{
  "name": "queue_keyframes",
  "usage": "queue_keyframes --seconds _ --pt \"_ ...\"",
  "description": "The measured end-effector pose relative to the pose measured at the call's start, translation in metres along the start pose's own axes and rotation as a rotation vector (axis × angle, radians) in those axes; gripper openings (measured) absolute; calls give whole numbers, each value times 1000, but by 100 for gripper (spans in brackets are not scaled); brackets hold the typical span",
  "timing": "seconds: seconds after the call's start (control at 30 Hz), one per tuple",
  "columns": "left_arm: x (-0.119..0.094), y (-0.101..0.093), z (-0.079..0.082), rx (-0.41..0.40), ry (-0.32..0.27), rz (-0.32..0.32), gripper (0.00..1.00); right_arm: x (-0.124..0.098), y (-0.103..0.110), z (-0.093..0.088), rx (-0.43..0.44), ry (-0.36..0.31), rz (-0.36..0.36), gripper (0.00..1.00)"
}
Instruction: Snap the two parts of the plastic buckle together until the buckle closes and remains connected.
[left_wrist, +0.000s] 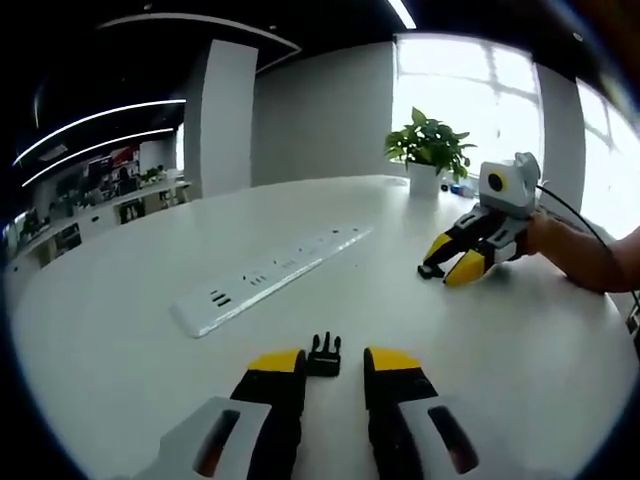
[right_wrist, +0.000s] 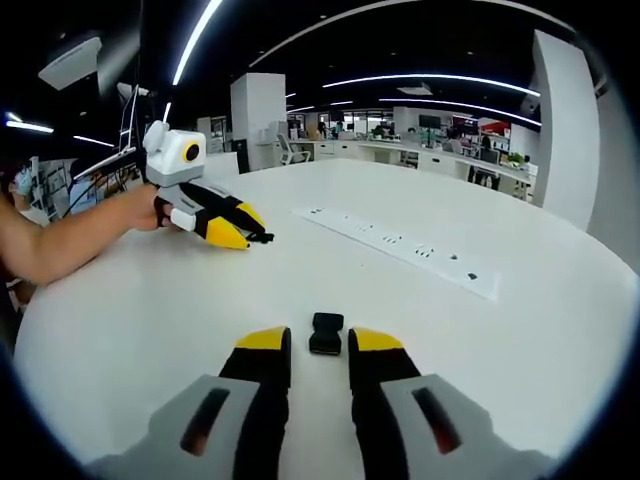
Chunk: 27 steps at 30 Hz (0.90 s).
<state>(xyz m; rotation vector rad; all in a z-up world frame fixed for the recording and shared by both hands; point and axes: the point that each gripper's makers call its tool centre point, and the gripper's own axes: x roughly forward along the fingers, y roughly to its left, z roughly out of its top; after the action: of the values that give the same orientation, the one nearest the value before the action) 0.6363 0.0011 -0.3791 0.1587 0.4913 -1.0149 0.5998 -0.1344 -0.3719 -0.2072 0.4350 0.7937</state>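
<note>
- White and round, the desk (left_wrist: 120, 300) stands in an open office with ceiling light strips, a wide pillar and bright windows behind it.
- Along the desk lies a long white power strip (left_wrist: 268, 278), well apart from both buckle parts; in the right gripper view the strip (right_wrist: 400, 248) runs off to the right.
- At the far edge by the window stands a potted plant (left_wrist: 430, 150) in a white pot.
- In the left gripper view, the left gripper (left_wrist: 332, 365) sits low over the desk, its yellow-tipped fingers (left_wrist: 278, 362) spread apart and grasping nothing.
- The pronged buckle part (left_wrist: 324, 355), black, lies flat on the desk between those fingertips, closer to the left-hand one; I cannot tell if it touches it.
- In the right gripper view, the right gripper (right_wrist: 320, 342) likewise hangs low, fingers (right_wrist: 375, 342) released and parted.
- The socket buckle part (right_wrist: 325, 333), a small black block, lies on the desk between them, near the tips, with a sliver of white on either side.
- Each gripper shows across the desk in the other's view, held by a person's bare forearm (right_wrist: 60, 240); the two parts lie well apart.
</note>
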Motion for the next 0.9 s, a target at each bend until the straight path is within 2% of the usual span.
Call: queue_keyframes --seconds 0.6,0.9 --pt "0 2 0 16 1 13 22 0 -1 0 -13 0 -16 19" --pt "-2 1 -1 34 5 30 17 0 0 -1 -23 2 -22 16"
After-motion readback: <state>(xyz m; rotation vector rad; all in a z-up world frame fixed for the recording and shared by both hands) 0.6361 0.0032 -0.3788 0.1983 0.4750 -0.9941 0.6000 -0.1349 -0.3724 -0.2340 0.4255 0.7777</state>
